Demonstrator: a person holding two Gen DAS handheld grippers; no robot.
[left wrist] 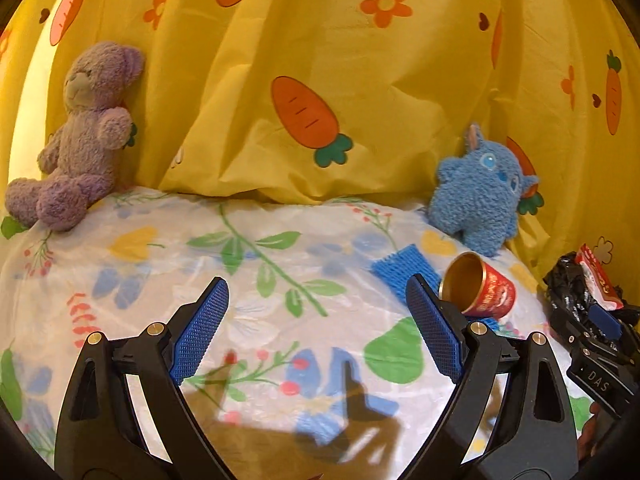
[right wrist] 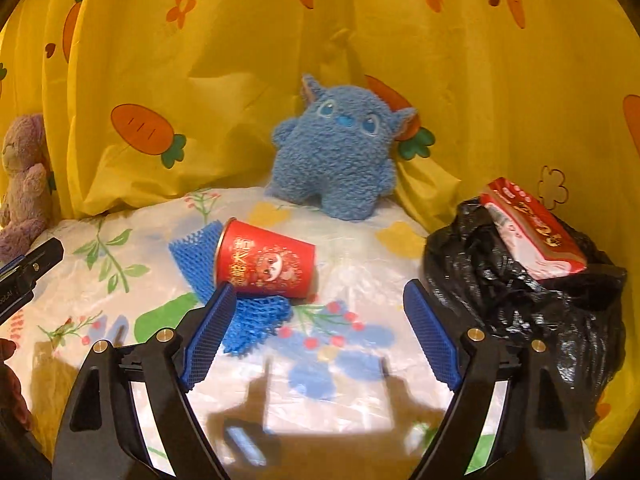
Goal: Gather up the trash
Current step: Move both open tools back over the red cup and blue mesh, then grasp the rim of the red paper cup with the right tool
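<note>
Right fingers [right wrist: 210,336]: spread wide, nothing between.
Left fingers [left wrist: 200,330]: spread, empty.
Red cup [right wrist: 264,264]: tipped over on blue foam net [right wrist: 248,320].
Black bag [right wrist: 520,300]: right, red packet [right wrist: 532,232] on top.

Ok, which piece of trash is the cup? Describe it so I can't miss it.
On the floral sheet, in front of the blue plush toy, lies a red paper cup. It is tipped on its side on the blue foam netting, the only round thing there.

Ahead of the right gripper [right wrist: 316,332] and left of its jaws, a cup [right wrist: 266,262] lies on its side on a foam net [right wrist: 244,320]. A bag [right wrist: 532,308] stands right of the jaws, with a packet [right wrist: 532,232] on top.
</note>
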